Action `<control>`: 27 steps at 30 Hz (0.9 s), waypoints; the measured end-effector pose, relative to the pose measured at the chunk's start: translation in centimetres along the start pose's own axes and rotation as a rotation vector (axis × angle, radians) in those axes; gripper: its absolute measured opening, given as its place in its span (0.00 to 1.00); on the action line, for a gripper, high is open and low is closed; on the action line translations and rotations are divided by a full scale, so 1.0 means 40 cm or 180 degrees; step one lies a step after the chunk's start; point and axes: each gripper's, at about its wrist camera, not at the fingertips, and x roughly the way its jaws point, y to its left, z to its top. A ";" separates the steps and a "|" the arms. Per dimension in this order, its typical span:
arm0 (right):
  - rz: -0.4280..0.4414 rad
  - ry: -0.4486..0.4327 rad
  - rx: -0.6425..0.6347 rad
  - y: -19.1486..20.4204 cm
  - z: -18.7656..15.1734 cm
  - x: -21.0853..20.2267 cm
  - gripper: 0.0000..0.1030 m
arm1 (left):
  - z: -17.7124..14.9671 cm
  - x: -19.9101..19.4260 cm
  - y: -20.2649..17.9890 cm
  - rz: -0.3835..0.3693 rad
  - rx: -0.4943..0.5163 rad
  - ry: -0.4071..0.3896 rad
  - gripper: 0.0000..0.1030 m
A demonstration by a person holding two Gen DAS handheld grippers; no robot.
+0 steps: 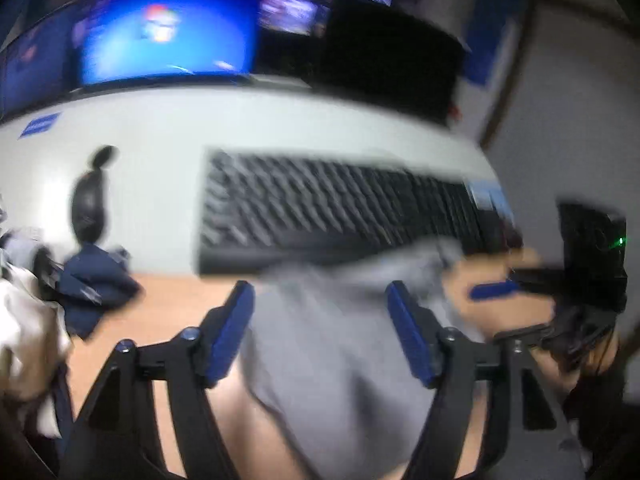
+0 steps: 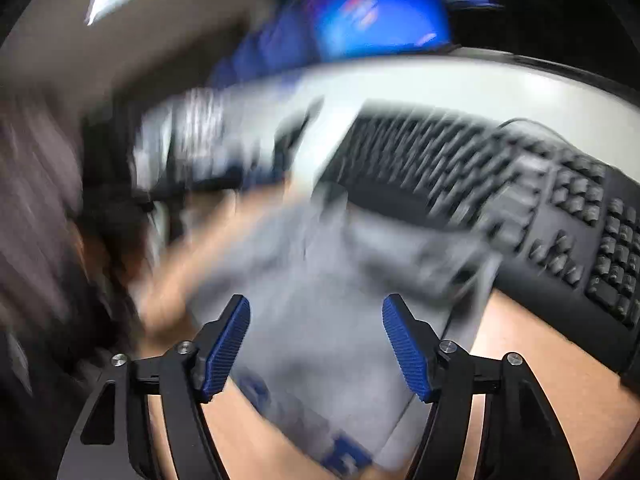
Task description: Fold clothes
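Step in hand: judged from the slack cloth, a fold of the grey garment point(image 1: 332, 340) has been laid and both tongs stand clear of it; the next grip is yet to be picked.
Left tongs point(image 1: 320, 332): released, blue pads spread wide, grey cloth seen between them but not pressed.
Right tongs point(image 2: 316, 340): released likewise, pads apart over the same cloth, nothing clamped.
Grey garment, place: on the wooden worktop point(image 1: 168, 312) just in front of the keyboard point(image 1: 320, 212), its far edge lapping up against the keyboard's front rim.
Doing it well: pull the far edge back off the keyboard first; take the two corners nearest the keyboard, one per side, pinch a single layer only, and lift together so the crease runs straight.
Caution: both views are blurred, so layer edges are hard to read; check before gripping.
Count, garments: one grey in work; to the left of the keyboard a navy piece point(image 1: 96, 284) and a pale piece point(image 1: 24, 320) heaped, perhaps more, cannot tell.
Count, other: one keyboard, one mouse point(image 1: 90, 204), one lit blue screen point(image 1: 164, 36) behind the keyboard.
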 end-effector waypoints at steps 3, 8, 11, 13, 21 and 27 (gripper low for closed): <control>-0.0473 0.0323 -0.0300 0.031 -0.042 0.101 0.70 | -0.069 0.088 -0.103 0.0351 0.0411 0.0311 0.70; -0.0762 0.0338 -0.0107 0.079 -0.109 0.079 0.71 | -0.173 0.080 -0.144 0.0420 0.0530 0.0352 0.70; -0.0658 0.0340 -0.0094 0.149 -0.206 0.028 0.72 | -0.233 0.024 -0.162 0.0252 0.0600 0.0372 0.72; -0.0613 0.0442 -0.0233 0.210 -0.255 0.003 0.74 | -0.284 -0.014 -0.185 0.0270 0.0761 0.0314 0.74; -0.0364 0.0368 -0.0126 0.090 -0.142 -0.011 0.74 | -0.311 -0.027 -0.177 0.0168 0.0584 0.0289 0.78; -0.0732 -0.0164 0.0562 -0.128 0.014 -0.052 0.74 | -0.302 -0.032 -0.160 0.0171 0.0393 0.0269 0.80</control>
